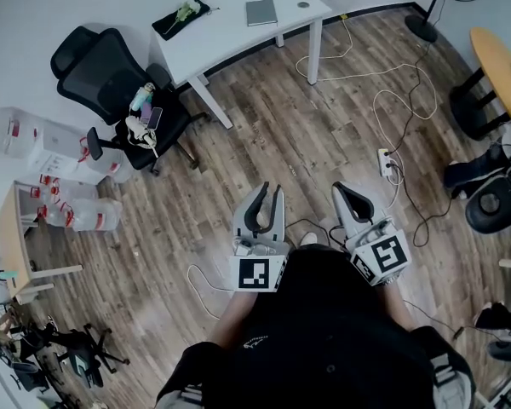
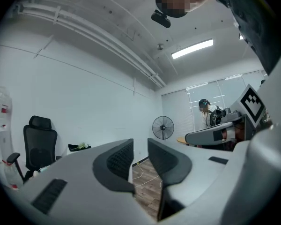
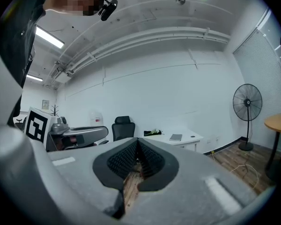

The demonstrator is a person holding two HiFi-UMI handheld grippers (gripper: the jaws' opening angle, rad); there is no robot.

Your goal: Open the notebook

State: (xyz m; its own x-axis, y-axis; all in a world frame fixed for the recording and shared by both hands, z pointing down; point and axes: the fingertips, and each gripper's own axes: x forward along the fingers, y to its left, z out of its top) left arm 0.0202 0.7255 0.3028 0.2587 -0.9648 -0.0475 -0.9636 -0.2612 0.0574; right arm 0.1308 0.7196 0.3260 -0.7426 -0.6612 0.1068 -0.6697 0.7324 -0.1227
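Observation:
The notebook (image 1: pixel 261 12) is a closed grey book lying flat on the white table (image 1: pixel 230 37) at the far side of the room. It also shows small in the right gripper view, as the notebook (image 3: pixel 176 137) on the table (image 3: pixel 189 138). Both grippers are held at waist height, far from the table. My left gripper (image 1: pixel 268 199) (image 2: pixel 140 149) has a clear gap between its jaws with nothing in it. My right gripper (image 1: pixel 350 196) (image 3: pixel 137 148) has its jaws closed tip to tip, with nothing held.
A black tray with a green object (image 1: pixel 181 16) lies on the table's left end. A black office chair (image 1: pixel 119 92) with items on its seat stands left of the table. Cables and a power strip (image 1: pixel 385 162) trail over the wood floor. A standing fan (image 3: pixel 247 108) is at the right.

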